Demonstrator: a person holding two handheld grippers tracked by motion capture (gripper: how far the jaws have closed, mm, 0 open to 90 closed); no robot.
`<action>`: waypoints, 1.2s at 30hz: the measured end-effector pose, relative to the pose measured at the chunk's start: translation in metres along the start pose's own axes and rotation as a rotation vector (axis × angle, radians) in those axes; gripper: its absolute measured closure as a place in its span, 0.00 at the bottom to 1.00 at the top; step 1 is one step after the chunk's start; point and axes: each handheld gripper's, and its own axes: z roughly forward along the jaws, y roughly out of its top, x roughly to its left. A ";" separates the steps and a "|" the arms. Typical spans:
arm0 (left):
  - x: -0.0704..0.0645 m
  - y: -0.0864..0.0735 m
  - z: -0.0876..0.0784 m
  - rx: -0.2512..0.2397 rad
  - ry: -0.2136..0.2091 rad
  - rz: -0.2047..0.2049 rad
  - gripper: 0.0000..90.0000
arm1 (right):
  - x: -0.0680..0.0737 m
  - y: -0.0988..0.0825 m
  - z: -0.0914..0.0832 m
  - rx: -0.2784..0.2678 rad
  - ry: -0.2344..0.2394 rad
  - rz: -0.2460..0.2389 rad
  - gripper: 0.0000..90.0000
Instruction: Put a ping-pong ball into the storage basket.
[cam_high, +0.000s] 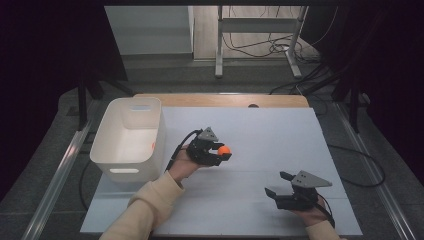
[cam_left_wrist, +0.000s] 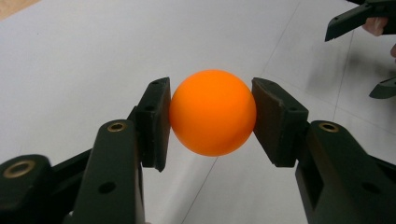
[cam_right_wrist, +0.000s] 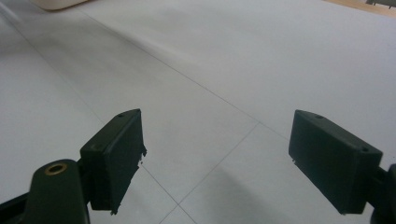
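At the table's left edge stands an open white bin (cam_high: 129, 137), with a small orange thing, too small to identify, against its inner right wall. Just to its right, the left gripper (cam_high: 224, 150) holds an orange ball (cam_high: 224, 149) above the pale table (cam_high: 260, 130), both pads pressed against the ball's sides. Farther right, nearer the person, the right gripper (cam_high: 280, 184) hovers empty, jaws spread wide. The risk lies in the grip itself: two flat pads meet a smooth round surface at small contact patches, so a jolt or a loosened squeeze could let the ball slip, bounce and roll off the table. Being a sphere, the ball has no long axis and points nowhere.
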 end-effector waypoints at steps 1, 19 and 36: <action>0.000 0.000 -0.001 0.000 0.001 0.000 0.56 | 0.000 0.000 0.000 0.001 -0.001 0.000 0.21; 0.001 0.005 -0.028 -0.054 0.016 -0.002 0.55 | 0.001 0.000 0.000 0.000 -0.005 -0.006 0.21; 0.003 0.006 -0.057 -0.121 0.042 0.002 0.56 | 0.000 0.000 0.001 0.006 -0.011 -0.013 0.21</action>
